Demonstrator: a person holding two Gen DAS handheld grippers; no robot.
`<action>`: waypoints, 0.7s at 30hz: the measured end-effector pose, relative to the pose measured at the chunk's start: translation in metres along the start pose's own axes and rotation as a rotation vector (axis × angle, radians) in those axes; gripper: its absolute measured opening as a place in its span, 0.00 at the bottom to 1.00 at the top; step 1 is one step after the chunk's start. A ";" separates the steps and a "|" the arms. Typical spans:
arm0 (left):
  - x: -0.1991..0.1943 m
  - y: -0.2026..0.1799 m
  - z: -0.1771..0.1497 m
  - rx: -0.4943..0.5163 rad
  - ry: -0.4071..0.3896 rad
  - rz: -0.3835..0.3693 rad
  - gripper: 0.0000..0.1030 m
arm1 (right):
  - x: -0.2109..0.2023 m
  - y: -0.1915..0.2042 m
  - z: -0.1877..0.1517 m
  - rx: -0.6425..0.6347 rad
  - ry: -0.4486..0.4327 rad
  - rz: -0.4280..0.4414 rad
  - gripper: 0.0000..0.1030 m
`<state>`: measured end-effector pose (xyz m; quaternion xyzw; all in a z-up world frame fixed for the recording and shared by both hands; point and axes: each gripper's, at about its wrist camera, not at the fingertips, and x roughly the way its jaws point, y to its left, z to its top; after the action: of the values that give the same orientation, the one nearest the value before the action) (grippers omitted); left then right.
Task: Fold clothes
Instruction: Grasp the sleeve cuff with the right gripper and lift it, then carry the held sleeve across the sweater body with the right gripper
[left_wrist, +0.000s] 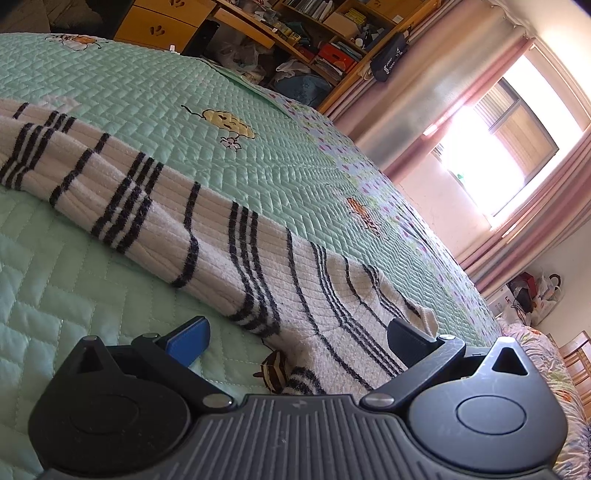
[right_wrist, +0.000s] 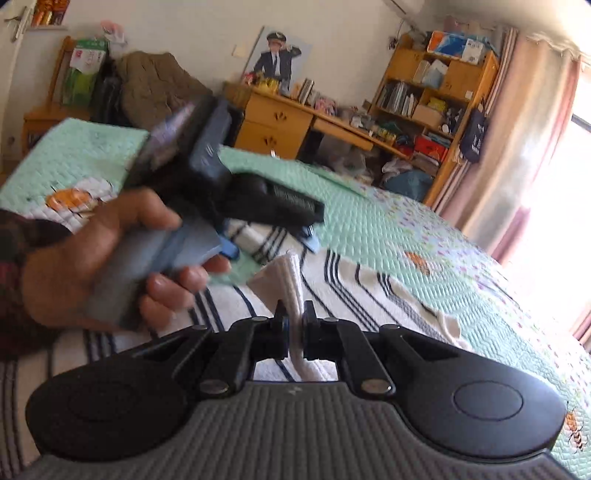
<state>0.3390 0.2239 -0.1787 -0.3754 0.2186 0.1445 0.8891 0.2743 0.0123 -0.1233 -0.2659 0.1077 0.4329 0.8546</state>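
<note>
Left wrist view: looking across a bed with a mint quilted cover. Striped sweater, white with black bands, lying in a long rumpled strip running from about 9 o'clock down toward 5 o'clock. Left gripper sitting spread wide, blue pad at 7 o'clock resting over the quilt, the other finger at 4 o'clock right at the knit's edge, nothing pinched between them. A small striped scrap of the knit poking up near 6 o'clock, just ahead of the gripper body. Cluttered bookshelf up at 12 o'clock, bright window at 2 o'clock.

Right wrist view: right gripper clenched tight on a white ribbed hem of the sweater, holding it up off the bed, rest of the garment spreading flat from 6 to 3 o'clock. A hand at 9 o'clock gripping the other tool, blurry, hovering over the stripes. Wooden desk at 12 o'clock.

Progress, judging loosely: barely started. Sweater looking only roughly laid out, bunched in places, no neat fold showing yet. One edge picked up, probably for the first fold; smoothing, remaining folds and tidying all left.
</note>
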 end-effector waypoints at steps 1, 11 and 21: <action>0.000 -0.001 0.000 0.003 0.000 0.001 0.99 | 0.001 0.001 0.002 -0.002 0.009 0.024 0.08; -0.003 -0.009 -0.002 0.030 0.029 -0.062 0.99 | 0.017 0.027 -0.028 0.004 0.128 0.084 0.54; -0.027 -0.075 -0.037 0.376 0.176 -0.437 0.99 | -0.058 -0.076 -0.088 0.818 -0.019 -0.174 0.69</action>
<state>0.3370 0.1438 -0.1433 -0.2536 0.2318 -0.1266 0.9305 0.3037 -0.1126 -0.1453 0.0916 0.2399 0.2833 0.9240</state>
